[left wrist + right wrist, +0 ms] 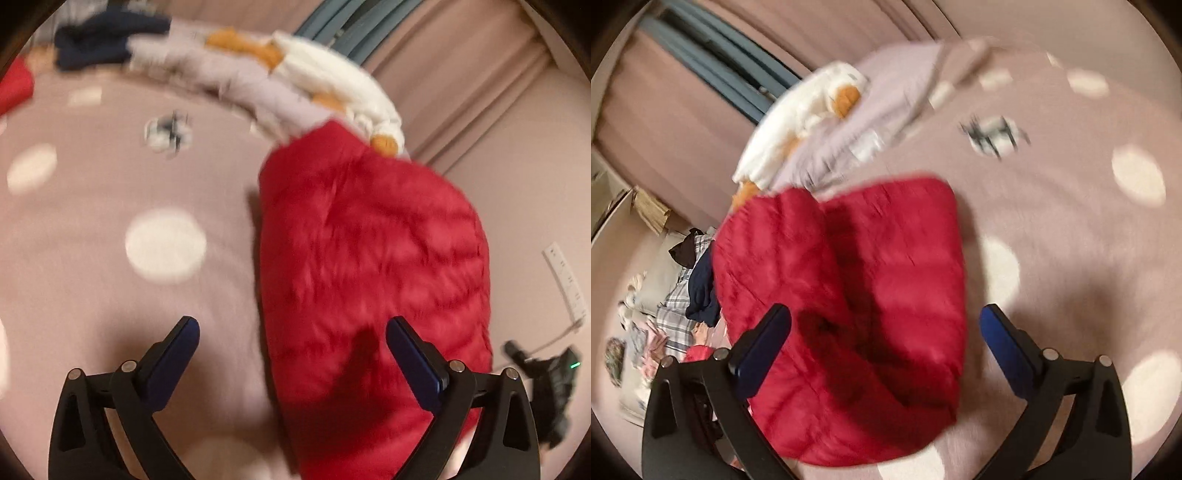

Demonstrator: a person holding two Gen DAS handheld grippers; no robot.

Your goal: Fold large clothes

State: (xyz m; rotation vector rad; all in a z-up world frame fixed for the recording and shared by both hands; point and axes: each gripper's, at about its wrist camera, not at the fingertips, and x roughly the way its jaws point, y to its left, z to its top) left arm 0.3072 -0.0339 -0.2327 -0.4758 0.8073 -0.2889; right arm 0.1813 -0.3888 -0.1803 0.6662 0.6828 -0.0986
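Pink bedding with white polka dots (110, 206) carries a folded, quilted red puffer jacket (369, 258), lying flat. Beyond the jacket rests a white and orange plush toy (332, 81) on lilac cloth (897, 88). Above the jacket, the left gripper (291, 328) and right gripper (884, 317) both hover with fingers spread wide, gripping nothing.

Both views smeared by motion blur: quilting on the red padded jacket (373, 266) reads only as soft bands, and the small dark-and-white object (168, 133) on the pink spotted bed cover (92, 280) cannot be identified. Jacket's near end runs off the bottom edge in the left wrist view, partly behind the left gripper's right finger (417, 365). Clothes pile (679, 295) at the right wrist view's left edge too small to sort (plaid and navy, little else legible).
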